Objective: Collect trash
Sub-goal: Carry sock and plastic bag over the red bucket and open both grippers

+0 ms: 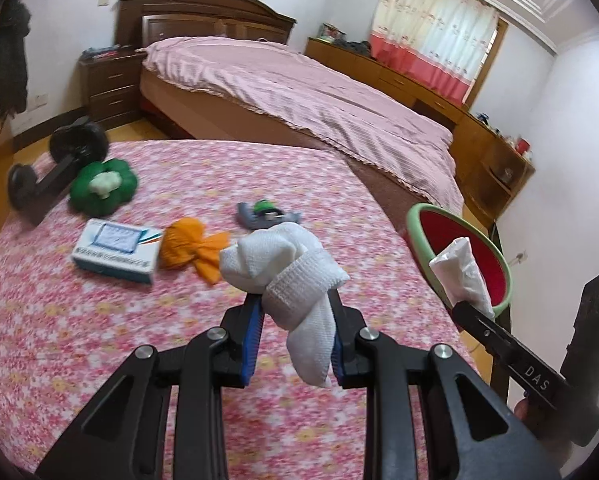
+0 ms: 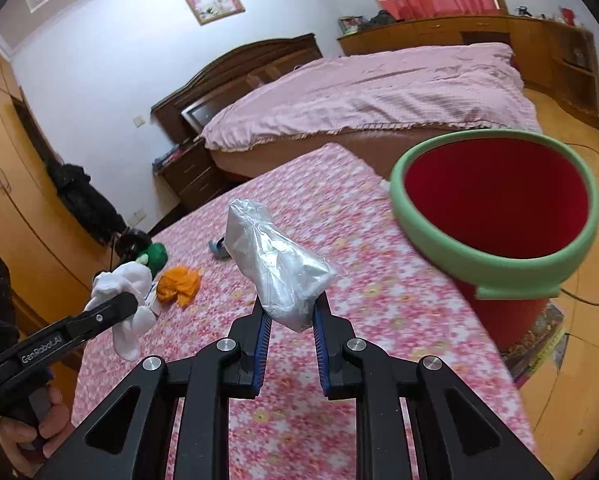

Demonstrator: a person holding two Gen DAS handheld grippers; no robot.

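Midway: left tongs [image 1: 295, 320] clenched on white sock [image 1: 295, 272], right tongs [image 2: 289, 316] on plastic wrapper [image 2: 277, 268], near empty red bin [image 2: 495, 208]; orange scrap [image 1: 191, 250] still on counter [image 1: 99, 340].

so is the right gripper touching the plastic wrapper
Touching: the right wrist view shows the right gripper with both blue pads pressed on the plastic wrapper.

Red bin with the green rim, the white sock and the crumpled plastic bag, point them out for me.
Red bin [image 2: 495, 216]: right wrist view, on its red inner wall.
White sock [image 1: 287, 268]: left wrist view, on its bunched middle.
Crumpled plastic bag [image 2: 275, 268]: right wrist view, on its shiny centre.
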